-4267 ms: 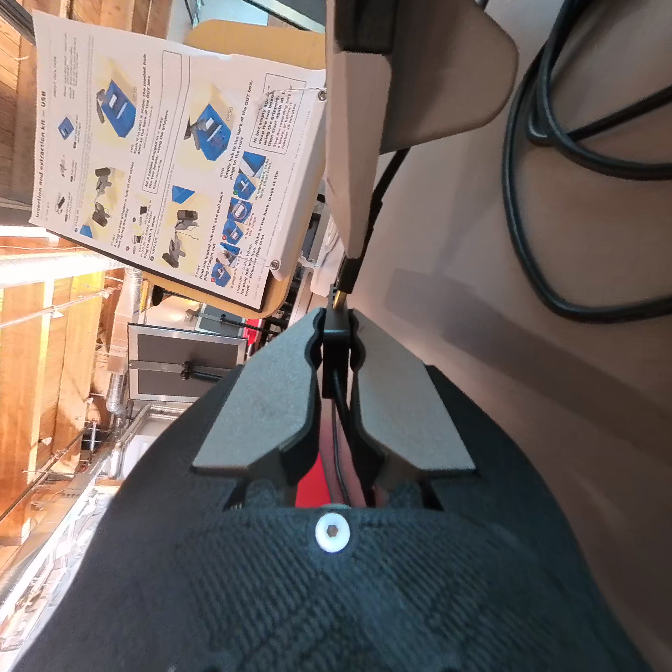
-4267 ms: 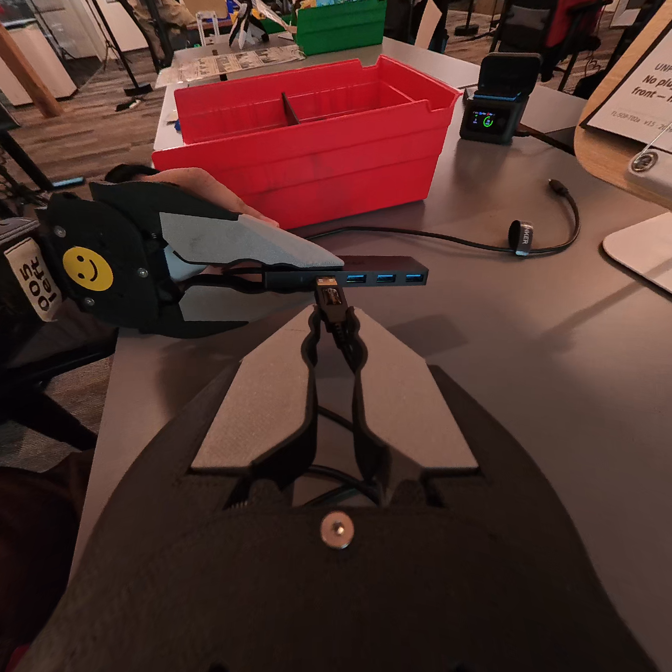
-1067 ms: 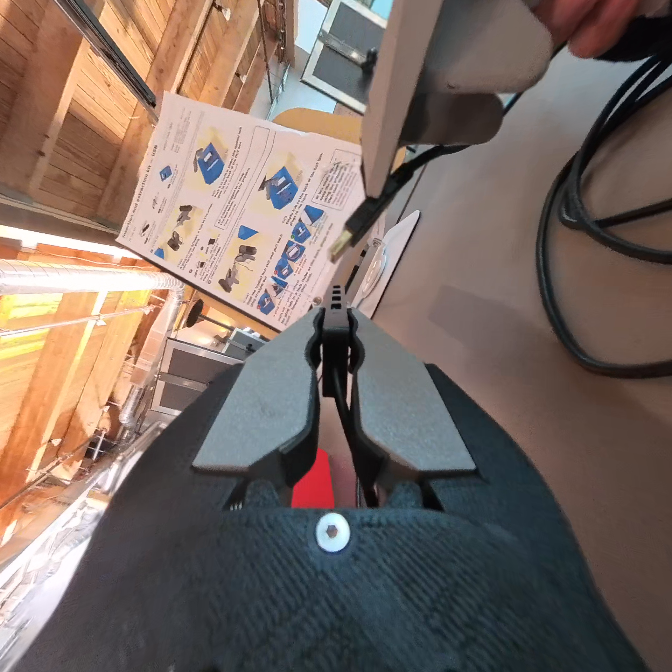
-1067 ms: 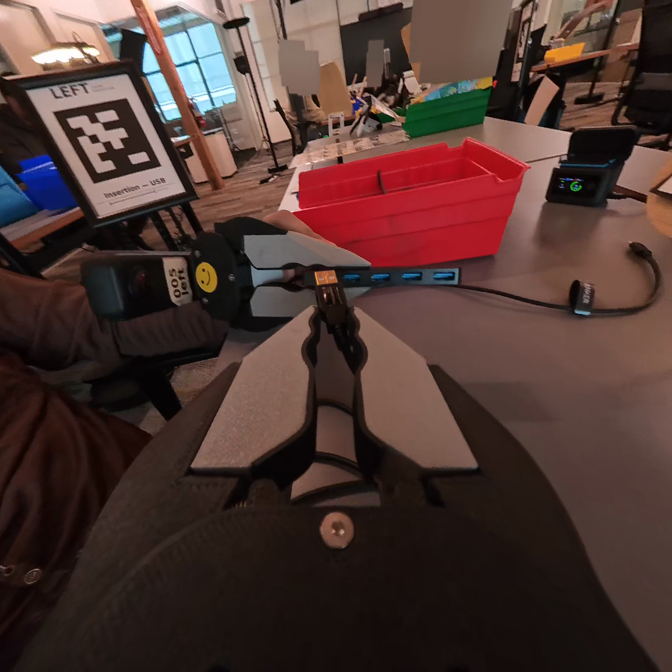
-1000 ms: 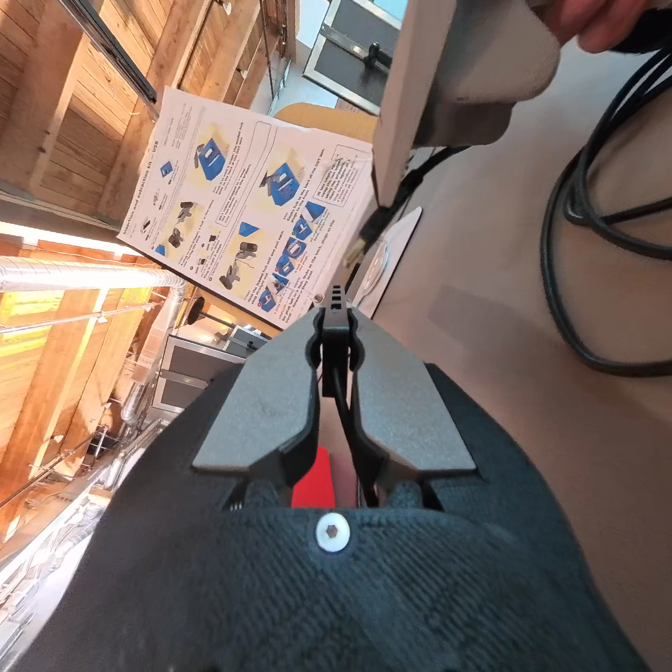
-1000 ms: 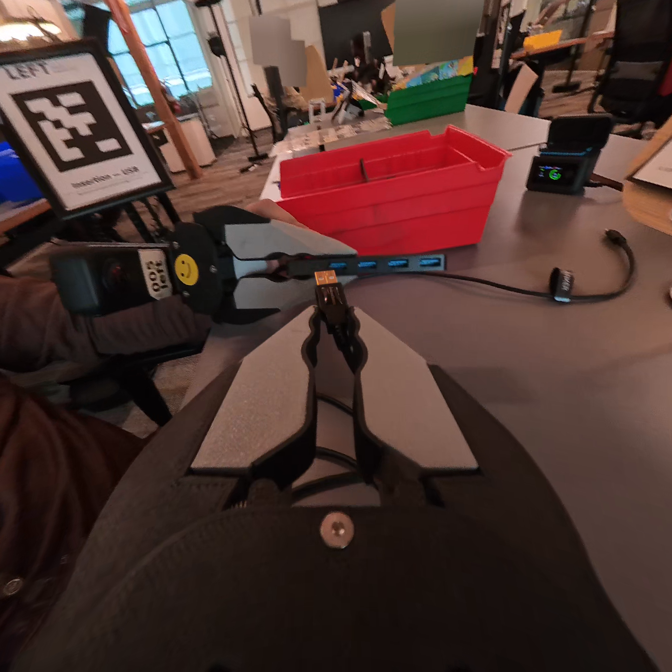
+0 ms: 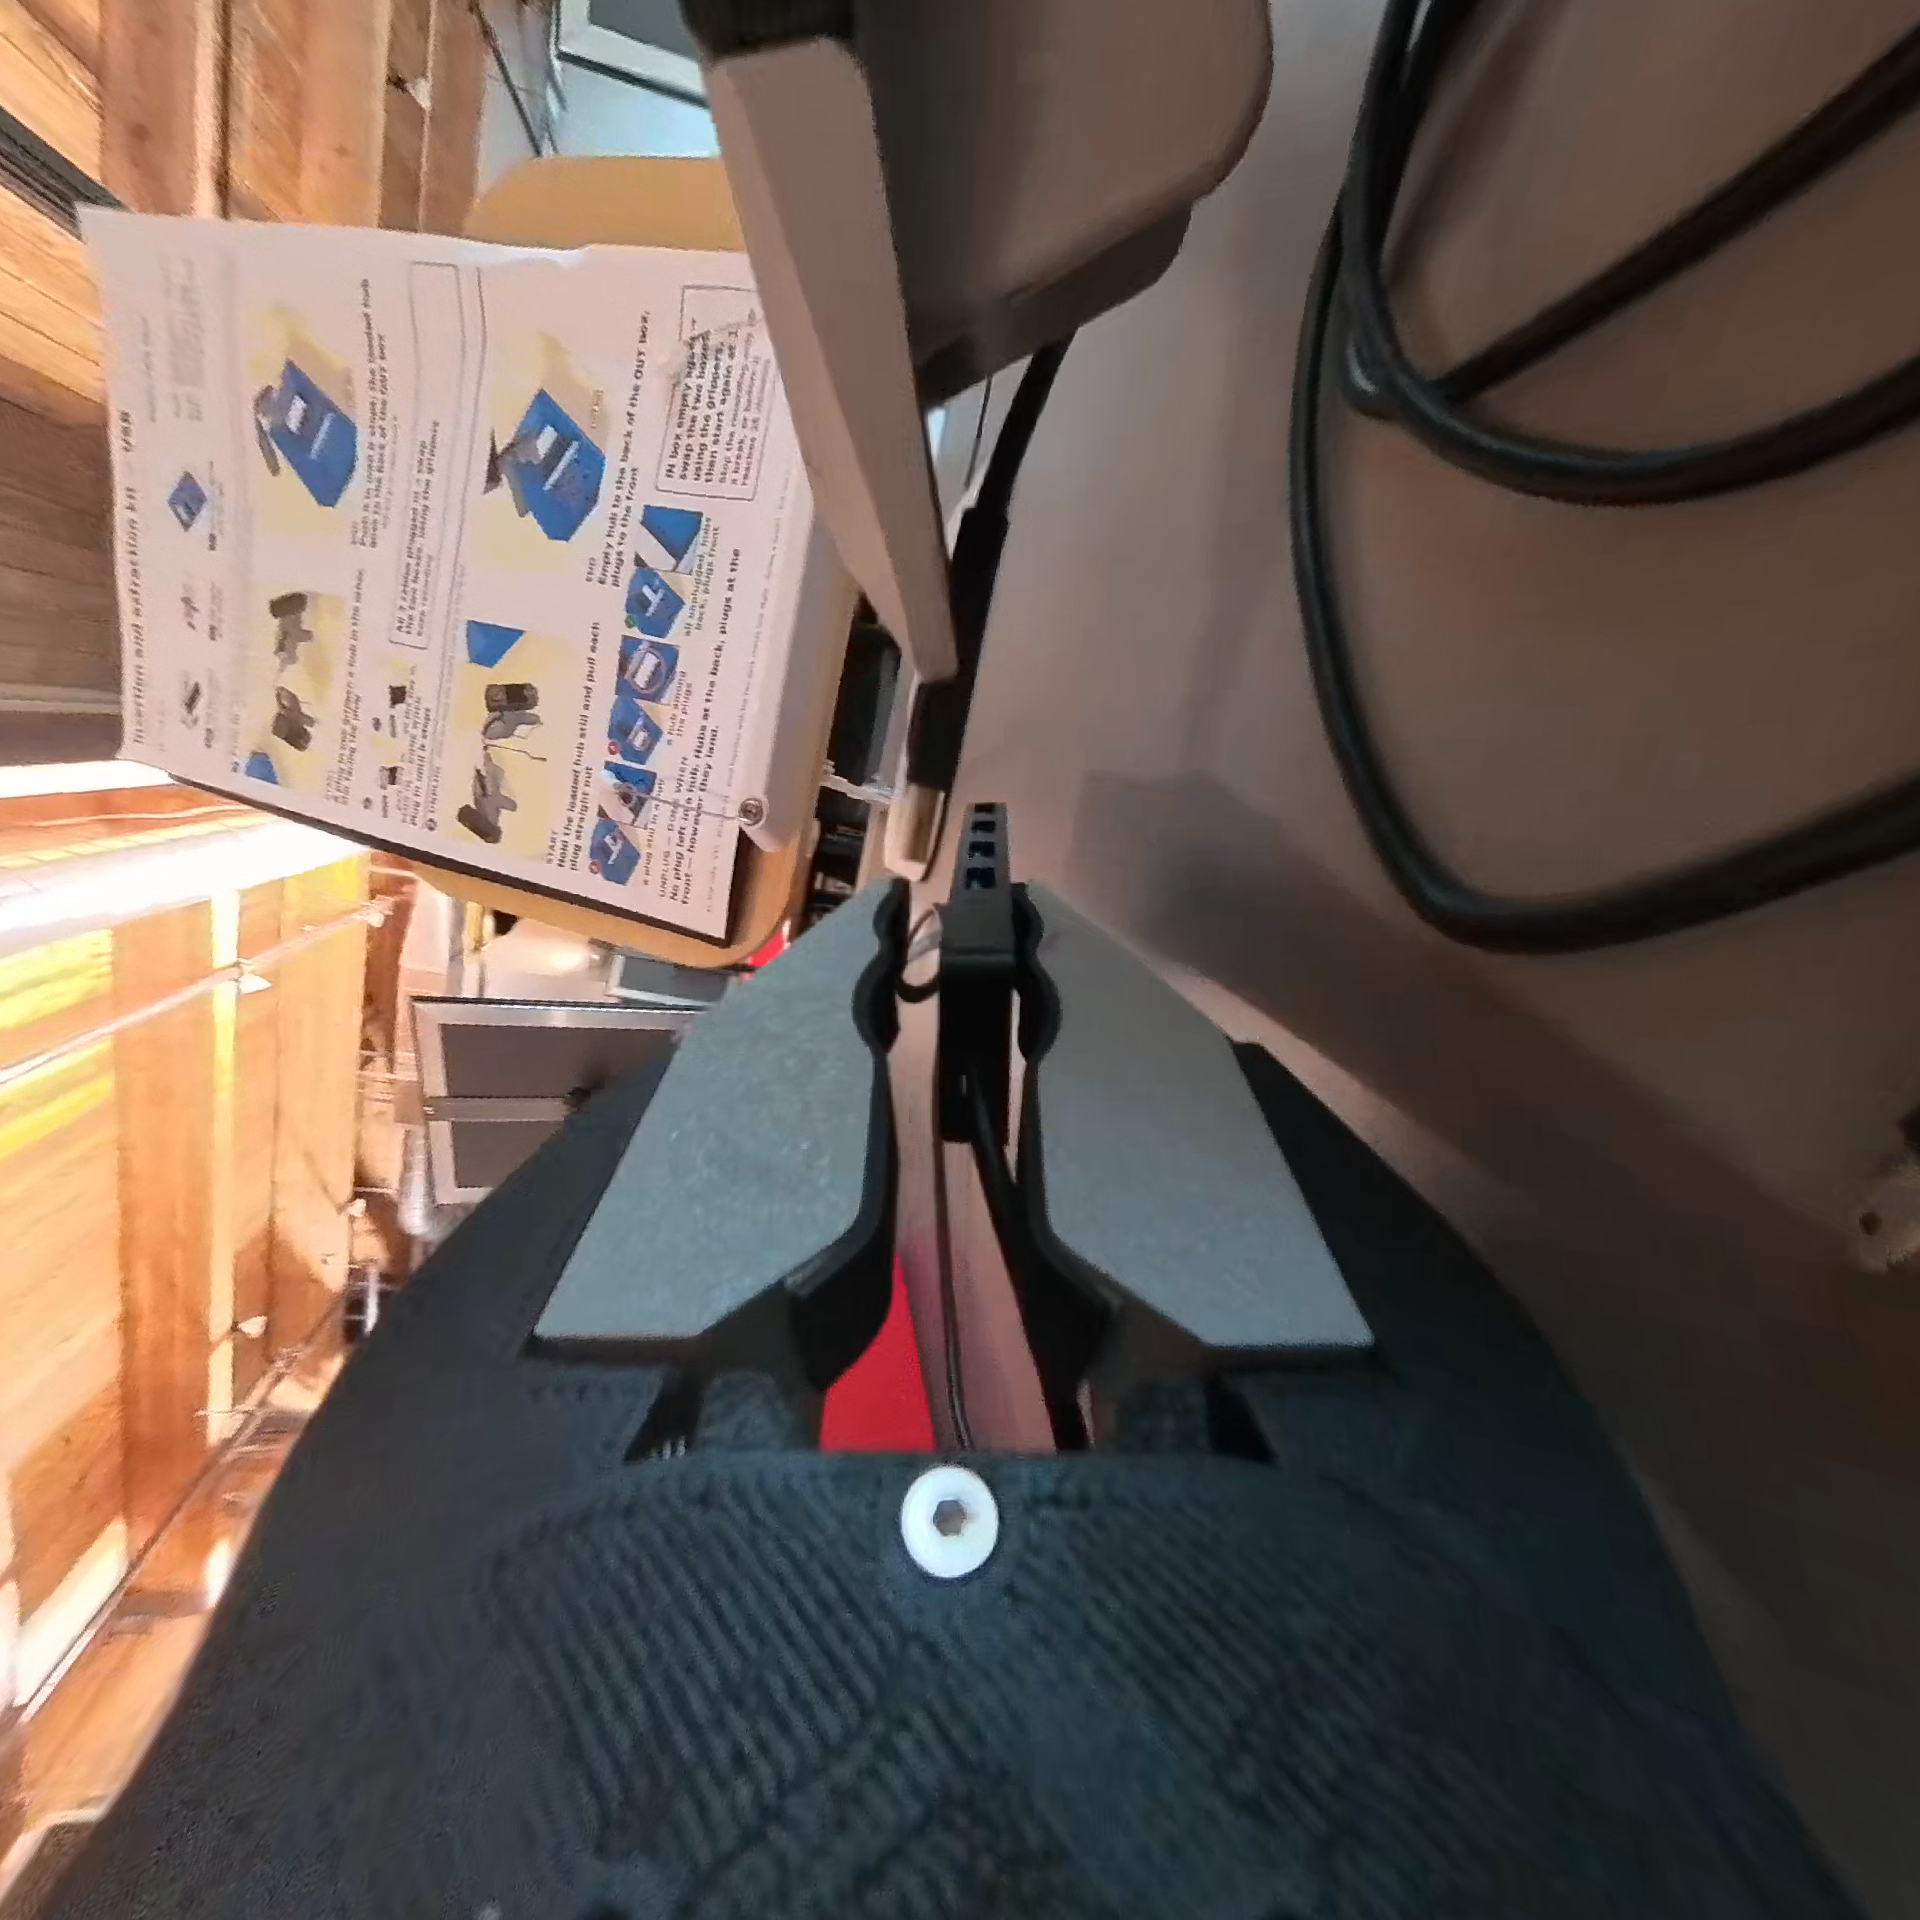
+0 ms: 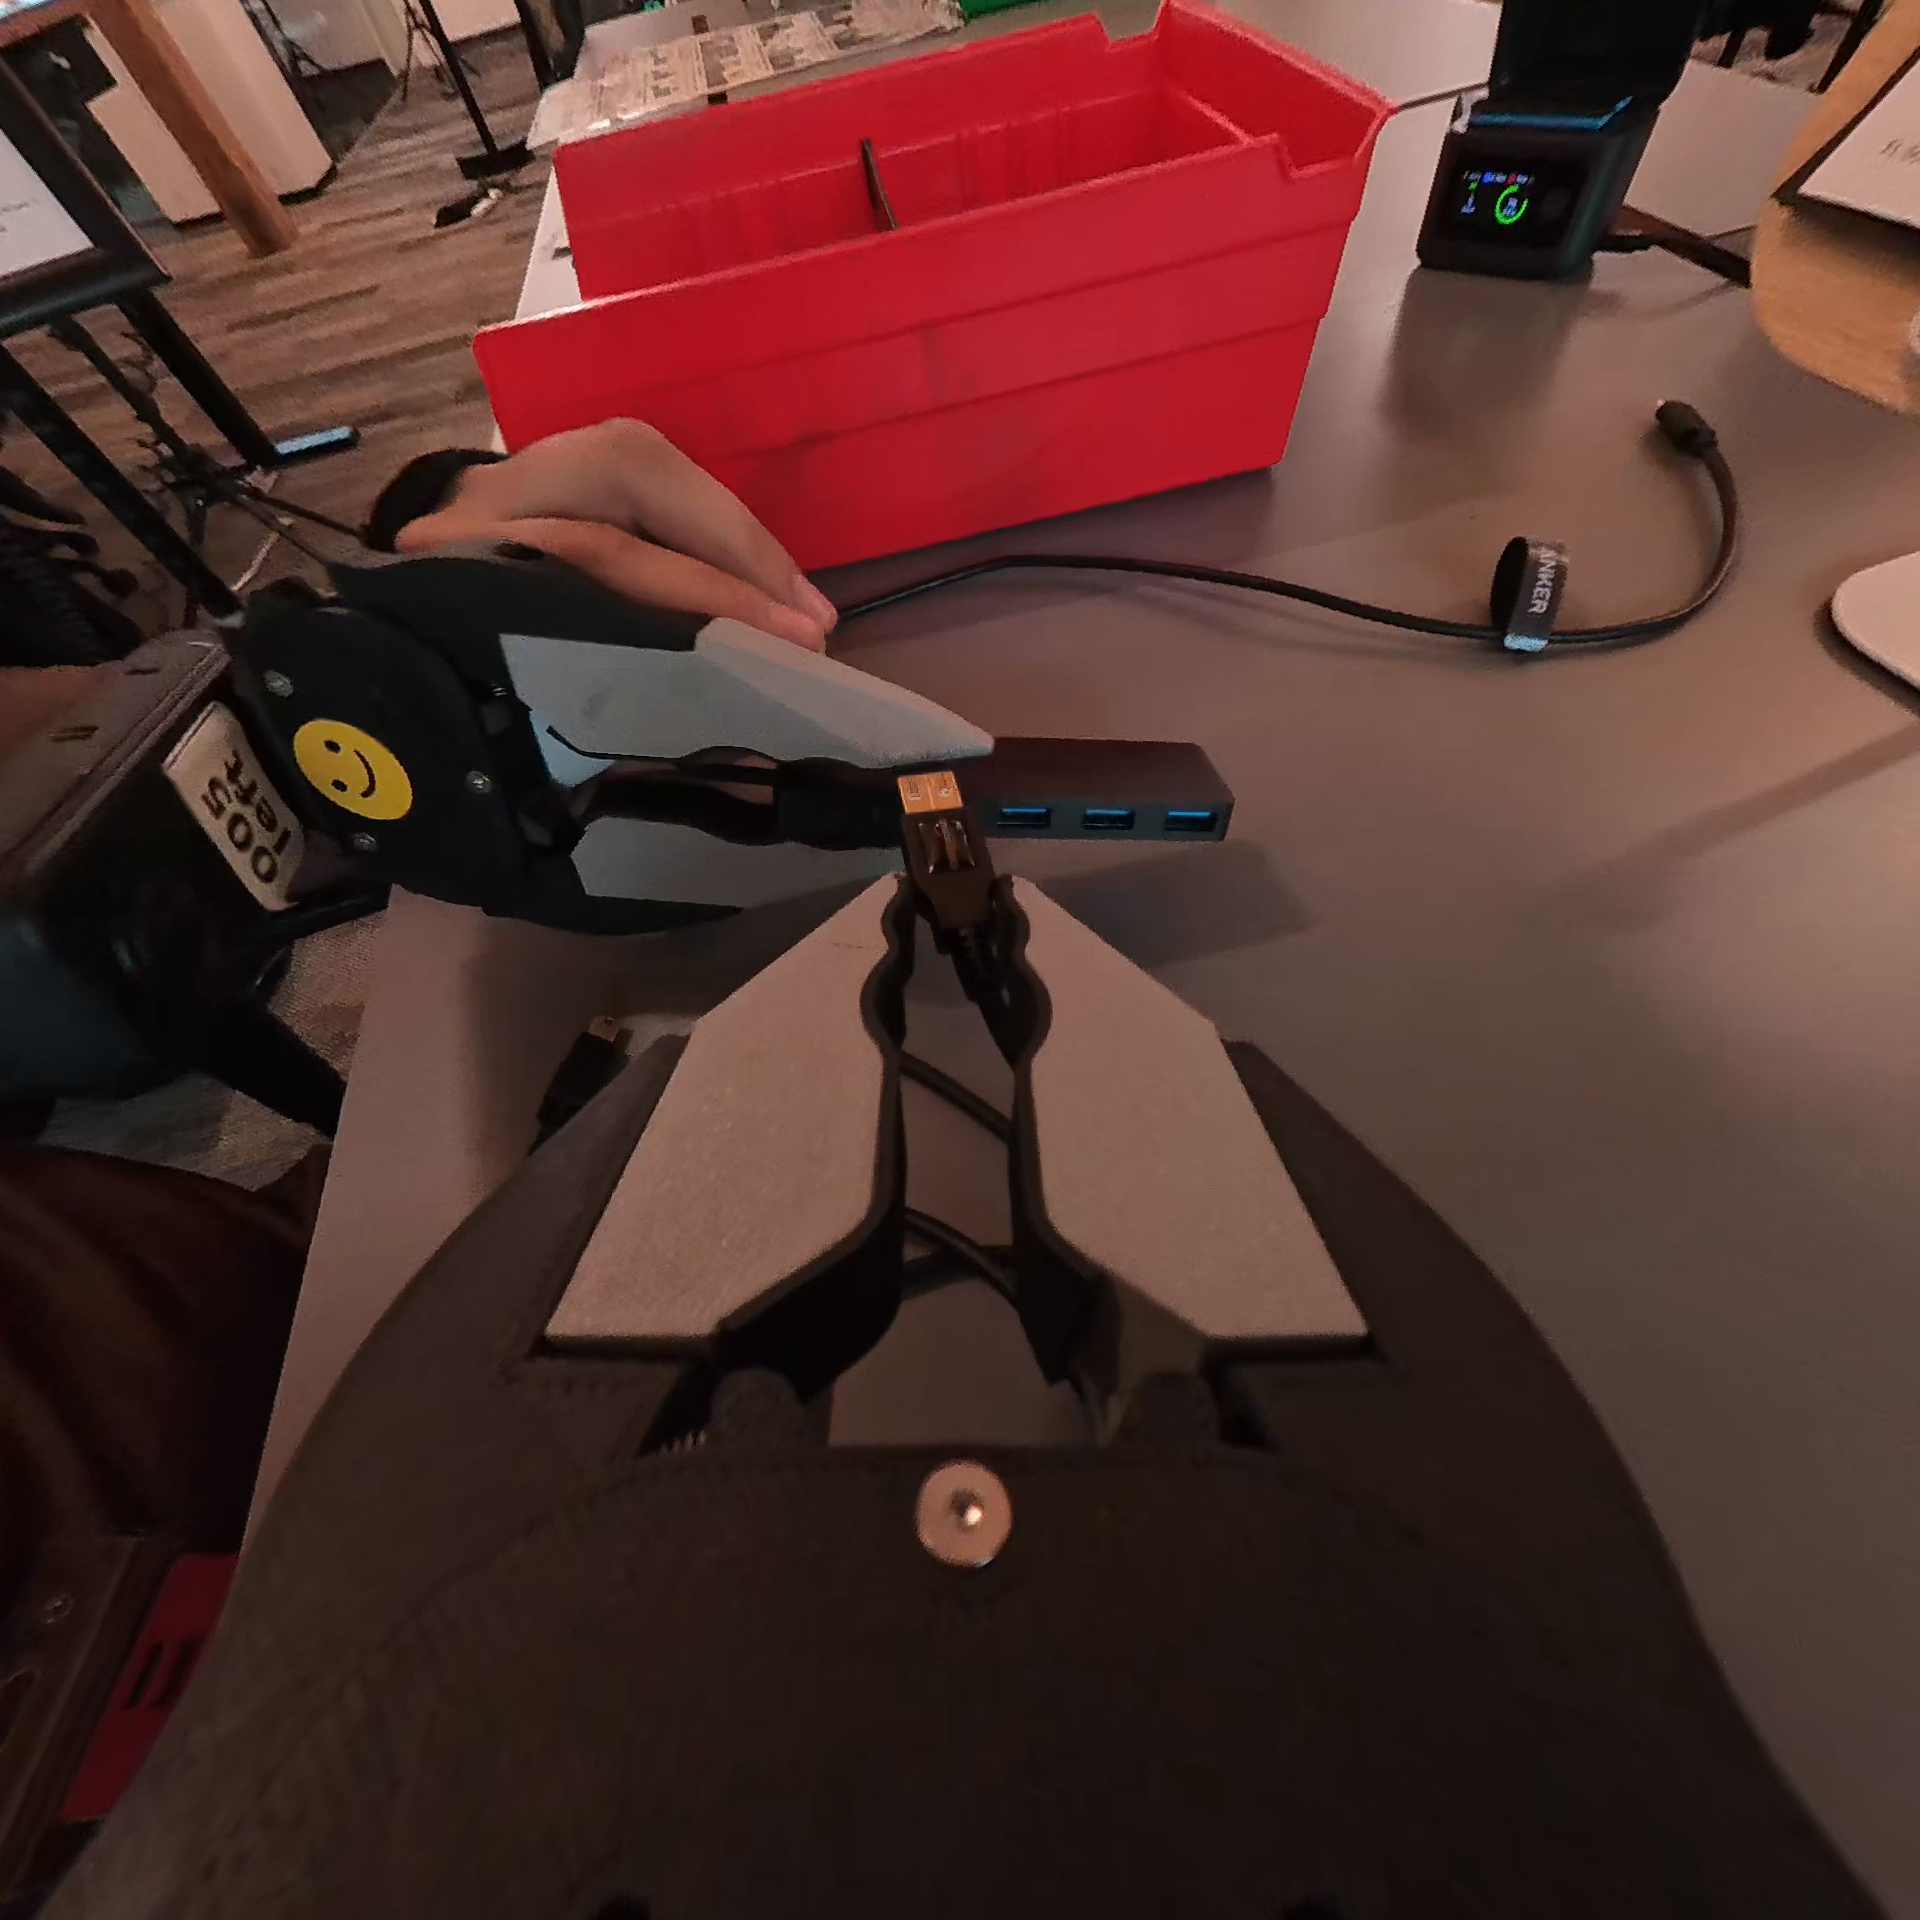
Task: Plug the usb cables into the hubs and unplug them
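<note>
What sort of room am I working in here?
Probably an office or lab workbench set up for data recording: a grey table, a red parts bin, an instruction sheet on a stand, and tripod legs on the wood-look floor.

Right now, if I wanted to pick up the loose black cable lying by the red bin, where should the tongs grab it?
Grip the black cable on the straight run left of its strap, coming from straight above with the tongs across the cord. That stretch lies flat on the grey table, clear of the red bin. The looped end past the strap would probably swing.
</note>
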`<action>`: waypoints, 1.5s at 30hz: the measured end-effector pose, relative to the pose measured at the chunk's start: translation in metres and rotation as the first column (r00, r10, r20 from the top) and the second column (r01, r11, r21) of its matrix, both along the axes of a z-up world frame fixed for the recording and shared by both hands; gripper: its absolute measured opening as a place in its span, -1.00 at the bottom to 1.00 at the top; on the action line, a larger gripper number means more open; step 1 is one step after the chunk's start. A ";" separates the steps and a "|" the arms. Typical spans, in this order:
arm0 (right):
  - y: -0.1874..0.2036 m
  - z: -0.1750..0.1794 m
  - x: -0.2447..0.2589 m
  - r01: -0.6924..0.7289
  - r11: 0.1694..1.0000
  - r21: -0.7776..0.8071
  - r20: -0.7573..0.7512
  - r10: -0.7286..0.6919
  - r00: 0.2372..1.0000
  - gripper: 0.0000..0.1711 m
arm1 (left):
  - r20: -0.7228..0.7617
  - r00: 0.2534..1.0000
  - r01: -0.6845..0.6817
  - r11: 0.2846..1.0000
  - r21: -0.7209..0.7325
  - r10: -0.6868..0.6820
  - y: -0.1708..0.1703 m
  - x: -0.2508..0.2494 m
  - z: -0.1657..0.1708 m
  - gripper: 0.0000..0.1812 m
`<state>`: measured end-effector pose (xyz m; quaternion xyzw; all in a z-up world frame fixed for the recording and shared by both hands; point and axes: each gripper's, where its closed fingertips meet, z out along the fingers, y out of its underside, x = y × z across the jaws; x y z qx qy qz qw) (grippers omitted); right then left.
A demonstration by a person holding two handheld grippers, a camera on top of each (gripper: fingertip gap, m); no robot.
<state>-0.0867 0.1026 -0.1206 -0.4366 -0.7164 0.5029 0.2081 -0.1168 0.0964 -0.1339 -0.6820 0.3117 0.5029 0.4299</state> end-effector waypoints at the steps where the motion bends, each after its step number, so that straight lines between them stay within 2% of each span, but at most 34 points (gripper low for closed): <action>1: -0.001 -0.002 0.000 0.001 1.000 0.003 0.009 -0.001 1.000 -0.85 | -0.019 1.000 0.004 1.000 0.004 -0.004 0.000 0.001 0.001 -0.81; 10: -0.013 -0.005 0.002 -0.044 0.996 -0.077 0.058 0.049 0.997 -0.85 | -0.148 0.989 0.019 0.999 -0.025 -0.023 0.001 0.007 0.000 -0.83; 13: -0.012 -0.003 0.002 -0.047 0.997 -0.057 0.041 0.050 0.998 -0.85 | -0.053 0.998 0.024 0.998 -0.050 -0.026 0.001 0.009 -0.002 -0.84; 15: -0.008 -0.001 0.004 -0.046 0.998 0.049 0.001 0.046 0.999 -0.85 | 0.039 0.999 0.036 0.998 -0.047 -0.034 0.001 0.008 -0.002 -0.84; 17: -0.003 -0.003 0.006 -0.018 0.966 0.259 -0.061 0.035 0.998 -0.78 | 0.099 0.994 0.040 0.998 -0.044 -0.036 -0.001 0.005 -0.003 -0.84; 19: -0.004 -0.003 0.006 0.027 0.885 0.465 -0.148 0.048 0.988 -0.72 | 0.164 0.985 0.062 0.997 -0.040 -0.055 -0.002 0.006 -0.004 -0.84; 21: -0.010 -0.002 0.004 0.088 0.793 0.603 -0.237 0.073 0.969 -0.70 | 0.197 0.977 0.095 0.995 -0.038 -0.086 -0.003 0.010 -0.004 -0.84; 25: -0.014 -0.010 0.001 0.147 0.646 0.749 -0.286 0.115 0.951 -0.88 | 0.186 0.978 0.115 0.990 -0.078 -0.098 -0.003 0.013 -0.012 -0.83; 27: -0.012 -0.012 0.001 0.141 0.650 0.747 -0.272 0.105 0.957 -0.89 | 0.167 0.981 0.112 0.991 -0.076 -0.098 -0.002 0.013 -0.012 -0.83; 31: -0.003 -0.007 0.001 0.130 0.756 0.642 -0.224 0.023 0.974 -0.89 | 0.050 0.996 0.078 0.997 -0.008 -0.078 -0.001 0.009 0.001 -0.80; 34: 0.018 -0.001 -0.002 0.196 0.814 0.546 -0.203 -0.099 0.974 -0.92 | -0.080 0.996 0.041 0.998 0.052 -0.037 -0.004 0.001 0.015 -0.90; 36: 0.020 -0.003 0.000 0.165 0.894 0.418 -0.122 -0.124 0.985 -0.92 | -0.111 0.994 0.028 0.997 0.067 -0.021 -0.006 0.000 0.022 -0.90; 39: 0.005 0.006 0.007 0.060 0.992 0.112 -0.001 -0.060 0.998 -0.93 | -0.204 0.979 0.037 0.993 0.108 -0.014 -0.008 0.004 0.035 -0.90; 42: -0.008 0.018 0.018 -0.051 0.968 -0.245 0.099 0.077 0.992 -0.93 | -0.347 0.938 0.055 0.988 0.143 -0.002 -0.010 0.007 0.046 -0.90; 45: -0.015 0.022 0.027 -0.088 0.831 -0.550 0.196 0.231 0.953 -0.93 | -0.402 0.915 0.107 0.976 0.188 -0.023 -0.014 0.015 0.058 -0.90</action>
